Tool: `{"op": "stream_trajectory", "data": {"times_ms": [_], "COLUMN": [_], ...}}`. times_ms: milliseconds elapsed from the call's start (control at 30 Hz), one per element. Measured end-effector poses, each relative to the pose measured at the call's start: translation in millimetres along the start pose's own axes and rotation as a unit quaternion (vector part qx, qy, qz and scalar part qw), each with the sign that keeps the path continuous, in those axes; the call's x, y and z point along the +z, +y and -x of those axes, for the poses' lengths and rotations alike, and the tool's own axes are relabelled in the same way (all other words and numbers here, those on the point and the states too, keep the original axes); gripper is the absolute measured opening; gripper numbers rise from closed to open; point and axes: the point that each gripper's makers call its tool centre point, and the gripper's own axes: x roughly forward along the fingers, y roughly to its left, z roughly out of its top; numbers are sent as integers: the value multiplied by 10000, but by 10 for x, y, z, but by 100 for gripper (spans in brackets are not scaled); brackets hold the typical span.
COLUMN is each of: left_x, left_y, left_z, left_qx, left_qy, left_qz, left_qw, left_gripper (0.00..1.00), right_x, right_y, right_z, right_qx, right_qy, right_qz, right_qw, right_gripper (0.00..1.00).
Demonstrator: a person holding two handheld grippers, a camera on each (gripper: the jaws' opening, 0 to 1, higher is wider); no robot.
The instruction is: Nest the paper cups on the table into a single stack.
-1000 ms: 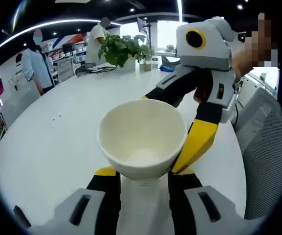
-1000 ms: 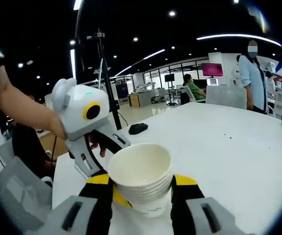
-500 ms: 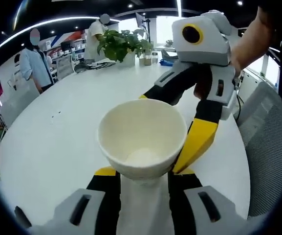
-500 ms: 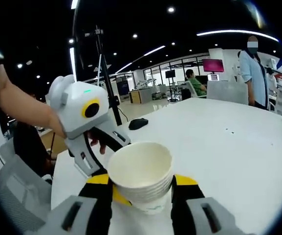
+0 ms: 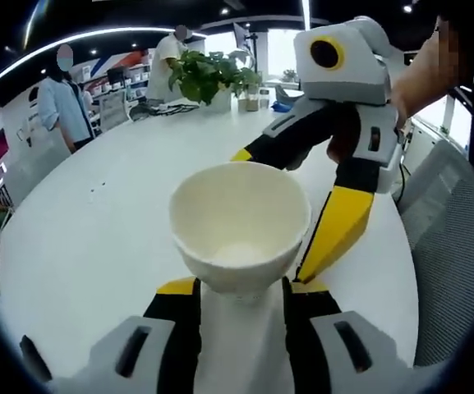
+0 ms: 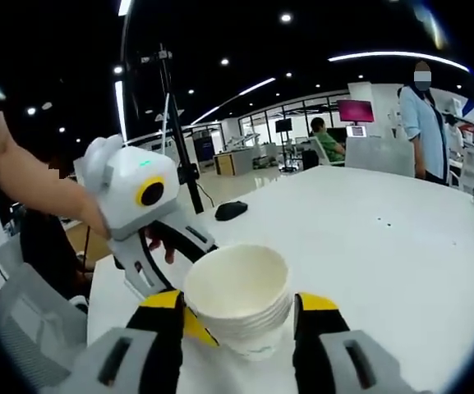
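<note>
1. The stack of paper cups (image 6: pixel 241 300) stands on the white table (image 6: pixel 384 246); both grippers crowd it, the right gripper (image 6: pixel 238 316) with a jaw at each side of it and the left gripper (image 5: pixel 239 289) likewise.
2. Beyond the stack, the tabletop lies bare and open.
3. Far behind the stack stand a potted plant (image 5: pixel 208 78) and a black mouse (image 6: pixel 231 210).
4. A mesh chair (image 5: pixel 454 246) sits beside the table edge near the stack.

In the left gripper view we saw the left gripper (image 5: pixel 241 289) closed on the base of a white paper cup (image 5: pixel 239 222). The right gripper (image 5: pixel 302 209) came from the right, its yellow tips beside the cup. Behind stood a plant (image 5: pixel 208 78) on the white table (image 5: pixel 89 238).
</note>
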Motion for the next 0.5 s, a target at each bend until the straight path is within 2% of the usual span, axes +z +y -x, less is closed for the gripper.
{"op": "stream_trajectory", "data": {"times_ms": [167,333,500], "left_x": [-63,-38,-9], "left_y": [0,24,-51], "left_z": [126,284,477], "left_qx": [85,310,483], "left_qy": [-3,-283,-511], "left_qz": [85,463,802], "left_qw": [9999,9980,9943], "left_gripper": [41,46,51], "right_x": [7,31,15], "right_y": [36,81,93], "right_z": [134,326,546], "right_qx": [-64,-165,-306], "right_qy": [-13,-48,-96], "right_qz": [44,101,153], "right_qw": [10000,9998,9994], "right_gripper": [60,67,71]}}
